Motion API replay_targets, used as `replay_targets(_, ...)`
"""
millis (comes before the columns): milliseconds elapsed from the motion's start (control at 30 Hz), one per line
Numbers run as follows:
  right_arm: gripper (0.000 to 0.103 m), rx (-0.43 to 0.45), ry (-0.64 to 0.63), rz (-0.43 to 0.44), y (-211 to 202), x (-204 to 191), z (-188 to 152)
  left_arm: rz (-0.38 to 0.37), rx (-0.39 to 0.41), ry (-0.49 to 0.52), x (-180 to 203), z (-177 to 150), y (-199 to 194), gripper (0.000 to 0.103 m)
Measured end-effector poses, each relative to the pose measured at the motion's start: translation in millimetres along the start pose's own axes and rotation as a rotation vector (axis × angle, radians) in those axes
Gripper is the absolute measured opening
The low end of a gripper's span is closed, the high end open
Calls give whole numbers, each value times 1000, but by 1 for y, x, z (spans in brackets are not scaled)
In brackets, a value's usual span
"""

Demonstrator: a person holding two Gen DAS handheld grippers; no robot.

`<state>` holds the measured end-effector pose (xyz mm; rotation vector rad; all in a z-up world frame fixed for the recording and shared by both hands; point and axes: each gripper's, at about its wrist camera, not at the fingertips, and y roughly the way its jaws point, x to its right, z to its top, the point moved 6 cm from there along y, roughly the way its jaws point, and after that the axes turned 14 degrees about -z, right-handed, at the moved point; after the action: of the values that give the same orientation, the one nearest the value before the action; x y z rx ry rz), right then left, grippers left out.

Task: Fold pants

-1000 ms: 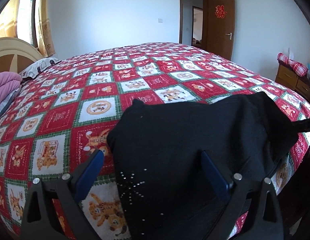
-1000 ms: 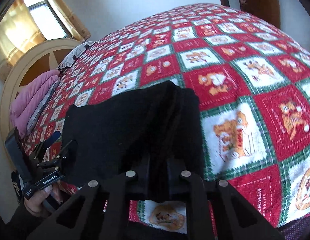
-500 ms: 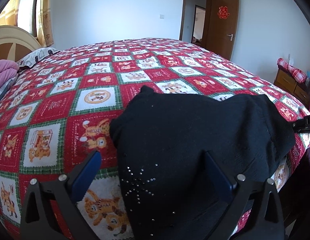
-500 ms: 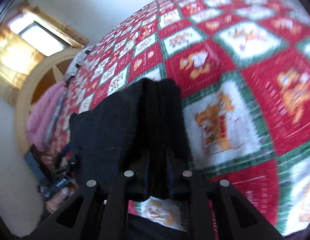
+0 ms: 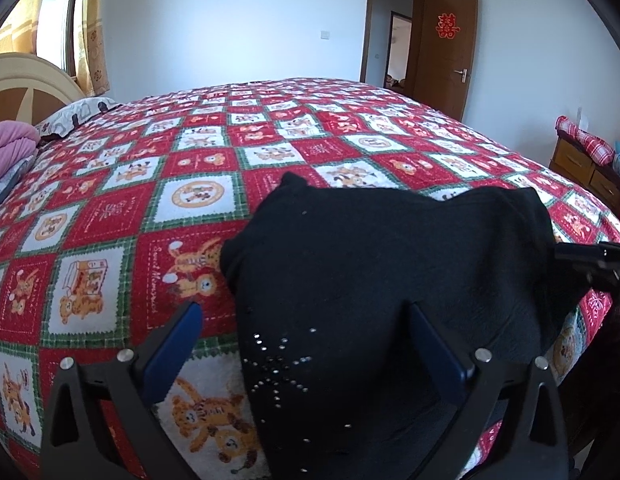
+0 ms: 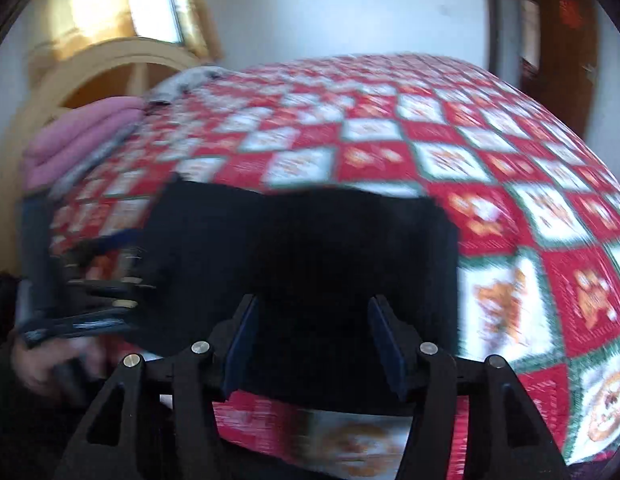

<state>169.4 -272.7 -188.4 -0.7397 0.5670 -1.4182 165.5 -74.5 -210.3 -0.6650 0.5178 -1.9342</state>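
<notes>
Black pants (image 5: pixel 382 272) lie folded in a bundle at the near edge of the bed, with a rhinestone star pattern near me. My left gripper (image 5: pixel 305 320) is open, its blue-padded fingers straddling the bundle's near left part without gripping it. In the right wrist view the pants (image 6: pixel 310 248) are a dark block, blurred by motion. My right gripper (image 6: pixel 314 316) is open, its jaws apart just in front of the bundle's near edge. The right gripper's tip also shows at the right edge of the left wrist view (image 5: pixel 590 260). The left gripper shows at left in the right wrist view (image 6: pixel 93 280).
A red, white and green patterned quilt (image 5: pixel 213 160) covers the bed. A pink folded blanket (image 5: pixel 9 148) and a pillow (image 5: pixel 77 112) lie by the headboard at left. A wooden dresser (image 5: pixel 582 164) stands at right. An open door (image 5: pixel 446 48) is at the back.
My right gripper has opened and let go of the pants, and its view has swung and blurred. My left gripper stays open over the bundle.
</notes>
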Motion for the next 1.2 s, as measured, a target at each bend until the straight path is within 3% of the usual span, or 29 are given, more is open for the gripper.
replay_targets(67,57,-52,86,21,14,32,-4,-15,-11,-12,-2,-3,4,103)
replay_targets(200,57,-110,122,115,19,48,-11,-36,-15,-31,-4,-6,7,103)
replay_targets(233,58,-116,99,106,19,48,-10,-26,-16,-35,-5,-7,7,103)
replay_targets(300,63,-147,79,-13,26,58,-16,-39,-14,-38,-7,-7,7,103)
replay_targets(367,64,-160,156,55,33,68,-21,-40,-11,-29,-6,-8,7,103)
replay_targets(533,64,-116,200,78,20,72,-13,-46,-9,-33,-7,-8,8,103)
replay_targets(733,64,-105,290,132,33,80,-14,-34,-1,-14,-5,-7,12,103)
replay_targets(800,60,-86,295,153,32,77,-14,-39,3,-14,-5,-6,12,103)
replay_targets(833,53,-78,304,187,29,76,-12,-44,6,-17,-6,-6,12,103)
replay_targets(900,53,-72,331,228,27,77,-9,-52,11,-20,-7,-6,12,103)
replay_targets(1200,53,-71,335,221,37,74,-13,-40,4,-39,-8,-4,16,103)
